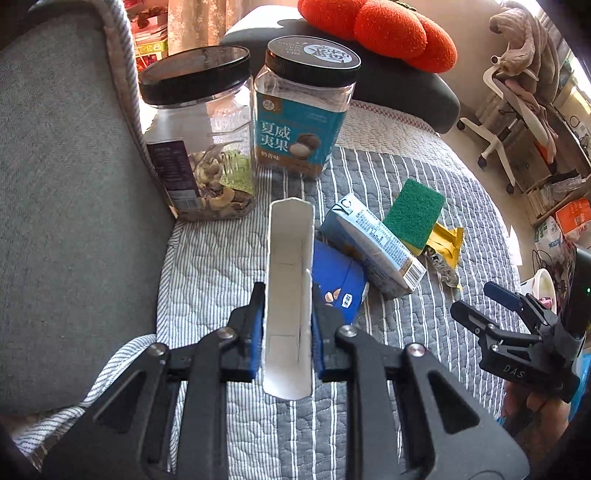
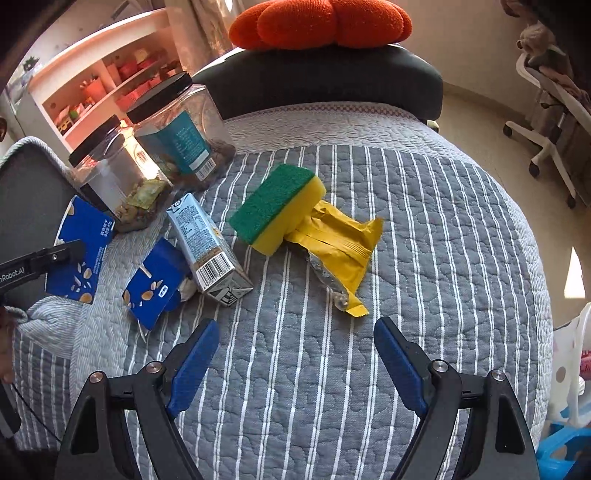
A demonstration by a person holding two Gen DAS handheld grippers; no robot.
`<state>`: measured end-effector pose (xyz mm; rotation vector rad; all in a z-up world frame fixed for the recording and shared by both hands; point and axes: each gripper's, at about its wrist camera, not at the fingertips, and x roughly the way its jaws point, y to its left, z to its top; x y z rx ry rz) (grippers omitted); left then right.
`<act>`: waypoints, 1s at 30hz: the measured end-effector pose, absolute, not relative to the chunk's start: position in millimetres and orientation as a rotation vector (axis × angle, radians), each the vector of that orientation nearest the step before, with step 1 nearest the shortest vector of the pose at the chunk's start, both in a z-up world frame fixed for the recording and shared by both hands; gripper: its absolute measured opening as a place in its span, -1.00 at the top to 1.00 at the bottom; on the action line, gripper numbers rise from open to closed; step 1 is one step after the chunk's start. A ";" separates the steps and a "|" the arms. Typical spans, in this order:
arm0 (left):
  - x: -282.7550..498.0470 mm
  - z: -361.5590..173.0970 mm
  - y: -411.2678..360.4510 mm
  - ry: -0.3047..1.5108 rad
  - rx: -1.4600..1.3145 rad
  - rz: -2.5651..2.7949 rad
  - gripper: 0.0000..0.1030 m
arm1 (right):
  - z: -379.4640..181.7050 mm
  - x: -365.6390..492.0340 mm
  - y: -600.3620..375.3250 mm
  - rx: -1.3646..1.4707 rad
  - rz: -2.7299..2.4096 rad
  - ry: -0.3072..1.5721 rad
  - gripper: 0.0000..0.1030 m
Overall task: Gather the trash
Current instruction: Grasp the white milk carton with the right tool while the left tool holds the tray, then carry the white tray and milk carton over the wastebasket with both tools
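Trash first: the blue box (image 1: pixel 288 295) sits pinched in the left tool (image 1: pixel 288 332) at lower centre, while the right tool (image 2: pixel 295 354) hangs open and empty near the wrapper (image 2: pixel 336 251). Thin card could crumple and slip free.

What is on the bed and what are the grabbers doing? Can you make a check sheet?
Surface: striped quilt.
Job's things: blue box held in the left gripper; second blue box, drink carton, yellow wrapper lying on the quilt.
Clutter: sponge resting on the wrapper; two jars.
Grippers: left jaws shut on the box; right gripper jaws open, empty.
Cables: nothing seen on the quilt.
Surroundings: orange cushion, office chair.
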<state>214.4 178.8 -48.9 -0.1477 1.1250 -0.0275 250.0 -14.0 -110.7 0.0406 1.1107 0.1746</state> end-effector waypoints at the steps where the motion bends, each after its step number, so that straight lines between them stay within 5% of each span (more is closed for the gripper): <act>1: 211.7 -49.0 176.4 1.129 -0.130 -0.024 0.55 | -116.2 255.1 -5.5 0.043 0.188 1.106 -0.69; 11: 210.2 -74.8 183.7 1.187 -0.035 0.030 0.55 | -156.7 289.3 40.2 0.028 0.253 1.074 -0.57; 16: 208.5 -73.3 181.9 1.188 -0.034 0.022 0.55 | -158.6 292.2 46.5 0.040 0.291 1.064 0.05; 30: 197.6 -54.1 125.4 1.165 -0.041 -0.090 0.55 | -66.3 227.8 -18.3 0.073 0.262 0.988 0.28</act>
